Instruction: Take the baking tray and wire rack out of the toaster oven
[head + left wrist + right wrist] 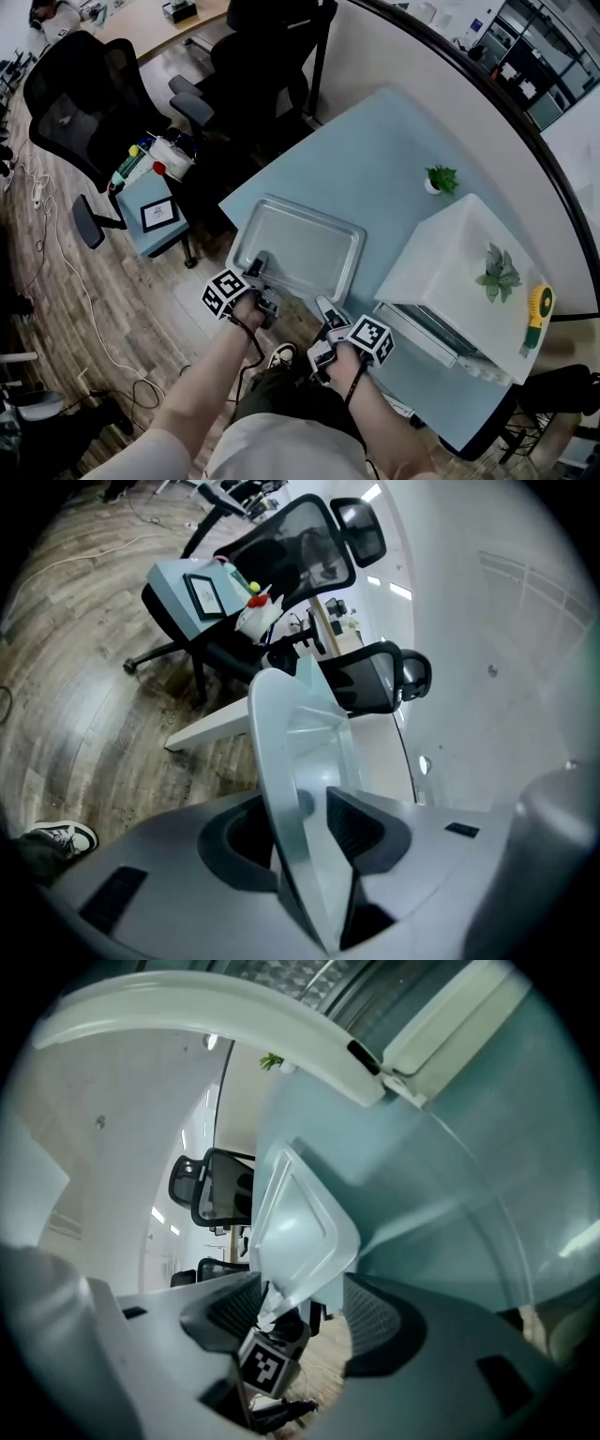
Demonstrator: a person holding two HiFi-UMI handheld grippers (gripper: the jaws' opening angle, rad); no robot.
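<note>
The silver baking tray [300, 246] lies flat on the pale blue table [375, 159], left of the white toaster oven [450, 262], whose door [417, 333] hangs open. My left gripper [258, 265] is at the tray's near left corner; in the left gripper view the tray's rim [291, 761] runs between the slightly parted jaws of that gripper [314, 827], unpressed. My right gripper [323, 305] is at the near right corner, open, with the tray's corner [295, 1227] loosely between its jaws [305, 1312]. A grid like the wire rack [281, 969] shows behind the oven door's handle [216, 1016].
Black office chairs [75, 94] and a small blue side table [155, 202] with clutter stand left of the table. A small potted plant [439, 178] sits on the table; another plant [495, 267] and a yellow fan [537, 309] rest on the oven.
</note>
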